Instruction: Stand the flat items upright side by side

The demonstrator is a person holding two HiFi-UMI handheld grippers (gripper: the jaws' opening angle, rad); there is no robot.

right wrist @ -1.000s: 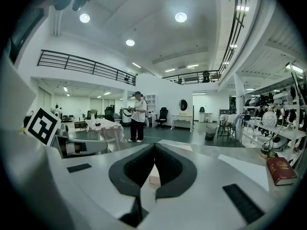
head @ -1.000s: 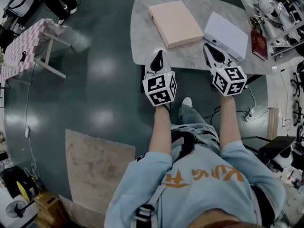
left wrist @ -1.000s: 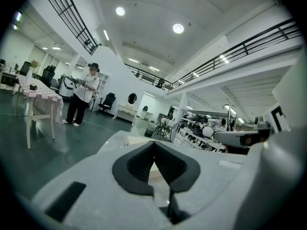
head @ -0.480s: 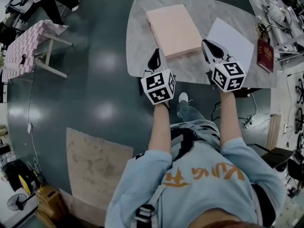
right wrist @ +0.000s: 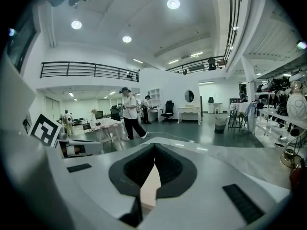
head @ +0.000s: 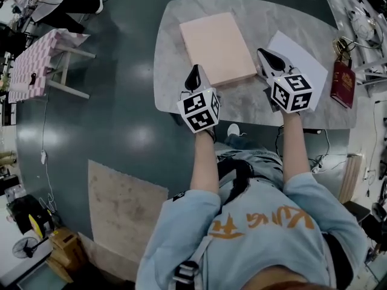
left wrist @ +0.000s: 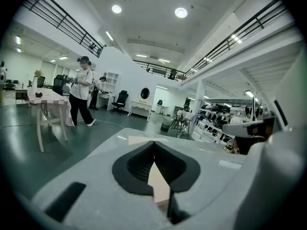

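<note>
Both tongs shut and empty, poised at the near side of items lying flat

The pink book [head: 217, 47] lies flat mid-worktop [head: 172, 71], and the white flat item [head: 301, 58] lies flat just to its right. Neither is upright, so the standing step looks not yet begun. The left tongs [head: 194, 76] hover by the book's near-left corner and the right tongs [head: 268, 58] sit between the book and the white item. Both are pinched closed with nothing gripped, and they seem placed one on each side of the book, ready to tip it up. A red booklet [head: 343, 83] lies flat at the far right, apart from the others.
</note>
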